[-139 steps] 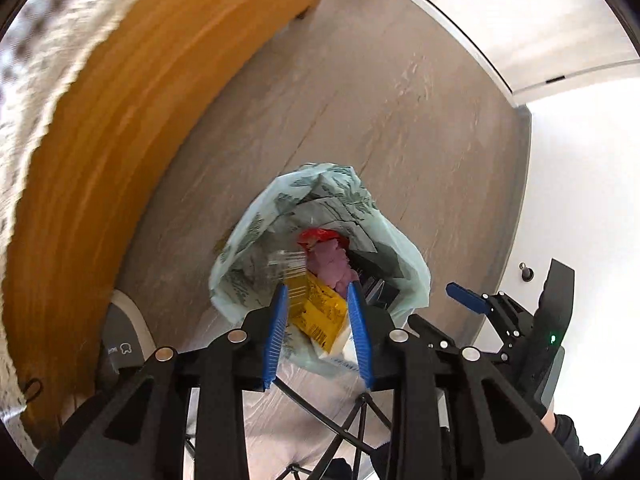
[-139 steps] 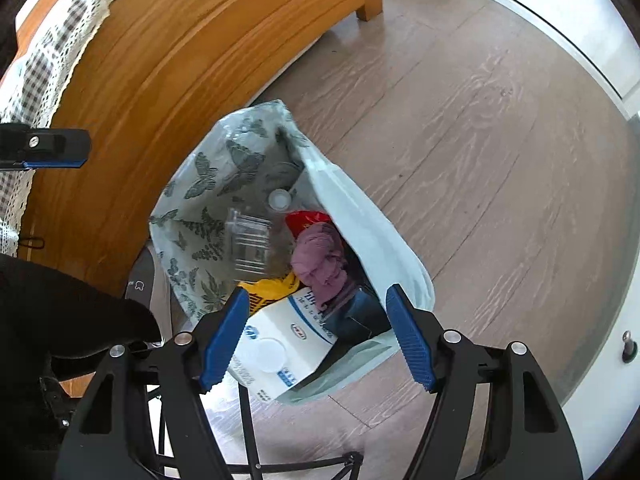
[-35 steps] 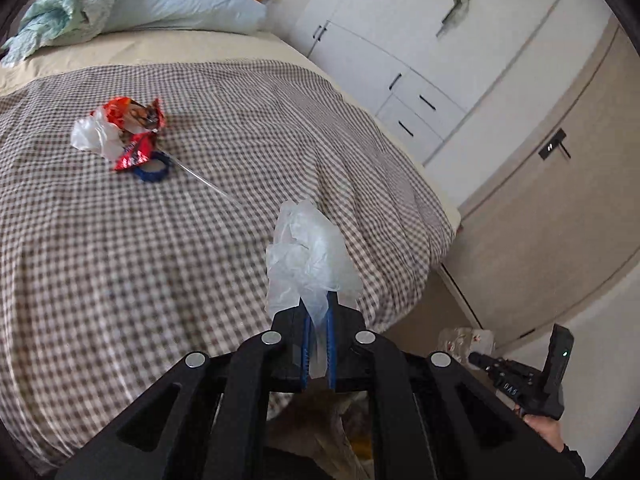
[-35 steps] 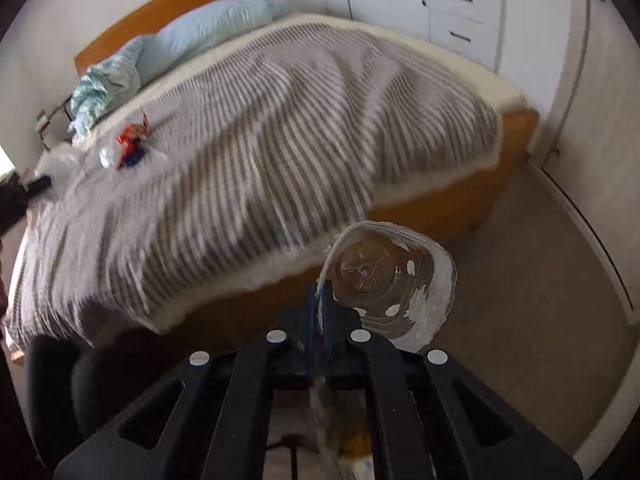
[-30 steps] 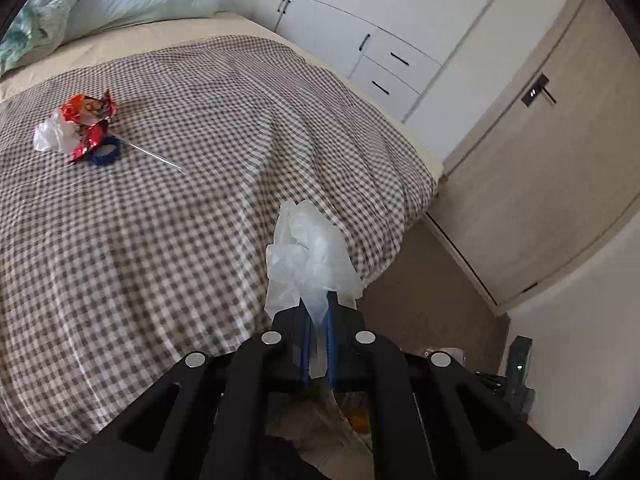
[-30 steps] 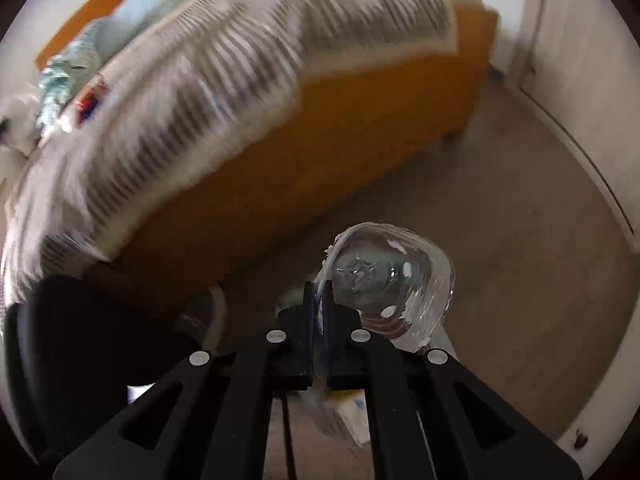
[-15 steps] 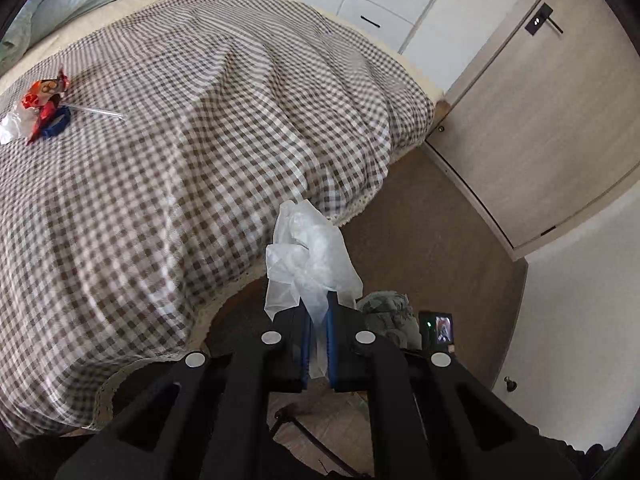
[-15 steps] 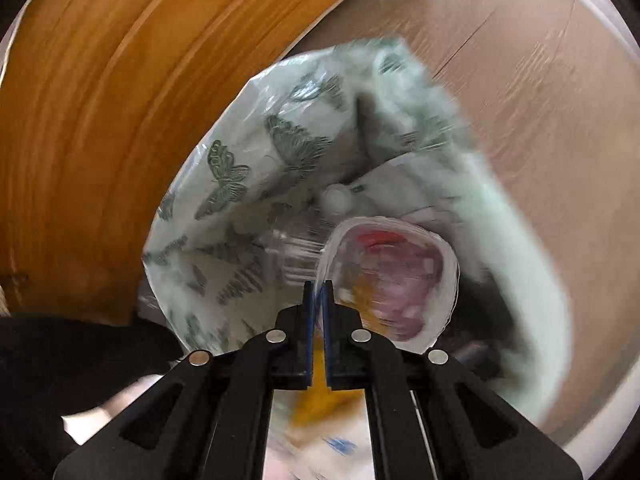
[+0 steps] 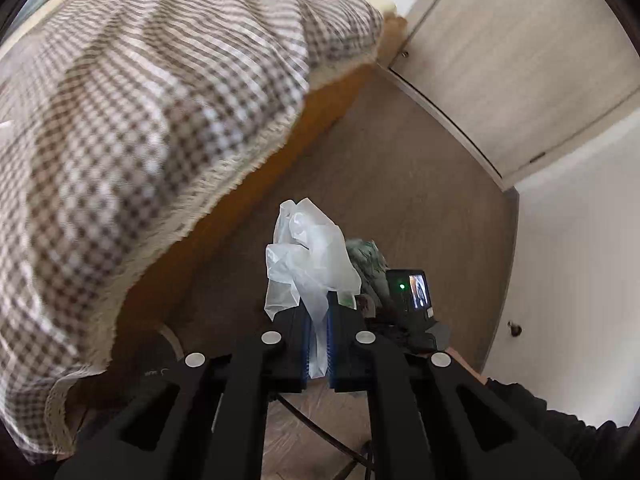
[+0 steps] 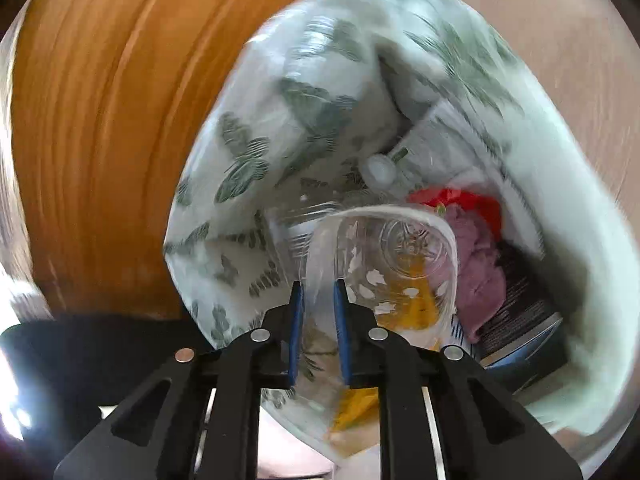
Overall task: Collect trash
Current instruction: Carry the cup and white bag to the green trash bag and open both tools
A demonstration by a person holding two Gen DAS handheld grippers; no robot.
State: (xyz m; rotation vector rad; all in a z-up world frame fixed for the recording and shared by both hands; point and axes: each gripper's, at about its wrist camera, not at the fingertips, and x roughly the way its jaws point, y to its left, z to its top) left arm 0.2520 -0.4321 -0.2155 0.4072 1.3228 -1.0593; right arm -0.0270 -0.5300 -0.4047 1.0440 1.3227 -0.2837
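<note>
My left gripper [image 9: 318, 320] is shut on a crumpled clear plastic glove [image 9: 308, 256] and holds it above the floor beside the bed. Behind the glove I see part of the pale green butterfly-print trash bag [image 9: 366, 256] and the other gripper's body [image 9: 412, 296]. My right gripper [image 10: 318, 292] holds the rim of a clear plastic cup [image 10: 396, 252] right over the open trash bag [image 10: 256, 152]. Its jaws stand slightly apart with the rim between them. The bag holds a red wrapper [image 10: 460, 200], a purple cloth [image 10: 476, 264], yellow packaging and a clear bottle.
The bed with a brown checked cover [image 9: 140, 92] fills the left of the left wrist view, its orange wooden side [image 10: 92, 132] close to the bag. A closet door [image 9: 512, 60] and white wall stand on the right, wood floor [image 9: 400, 184] between.
My left gripper has swung from over the bed down toward the floor with the glove. My right gripper has lowered the cup to the bag's mouth and its jaws have parted a little.
</note>
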